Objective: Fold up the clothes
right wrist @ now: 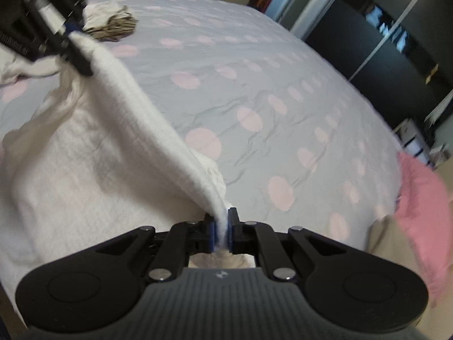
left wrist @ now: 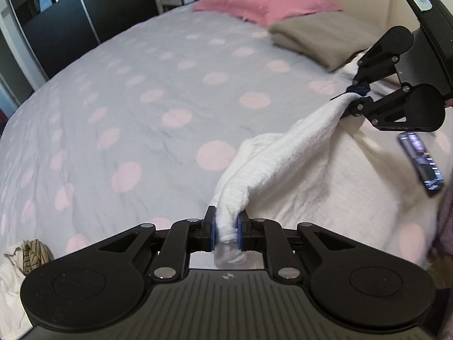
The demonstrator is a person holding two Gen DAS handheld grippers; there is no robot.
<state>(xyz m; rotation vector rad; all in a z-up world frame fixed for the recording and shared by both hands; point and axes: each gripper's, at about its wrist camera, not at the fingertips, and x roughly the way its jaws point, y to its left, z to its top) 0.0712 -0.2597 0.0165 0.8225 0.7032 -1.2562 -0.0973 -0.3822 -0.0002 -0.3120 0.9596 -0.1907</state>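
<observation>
While both grippers keep a corner each, the white garment (left wrist: 297, 175) looks to be mid-fold: its lifted edge is stretched taut between them and the rest of it lies spread on the bed (left wrist: 127, 107), on the near side of the spotted cover. The left gripper (left wrist: 225, 231) has its fingers (left wrist: 211, 232) clamped on a bunched wad of the white cloth; the right gripper (right wrist: 222, 233) has its fingers pinched nearly together on a thinner fold of the same edge.

That held edge is the garment's long axis here, running from one gripper to the other, roughly parallel to the near side of the bed, with the right-hand end toward the pink pillow (left wrist: 263, 2) and the folded beige cloth (left wrist: 320, 36) at the head of the bed.

I judge the next move calls for carrying both corners together, evenly and level, across the cloth lying on the bed, then lowering them so the edges meet without a twist before either grip lets go.

A dark phone (left wrist: 421, 164) lies on the garment near the right gripper and may get in the way.
</observation>
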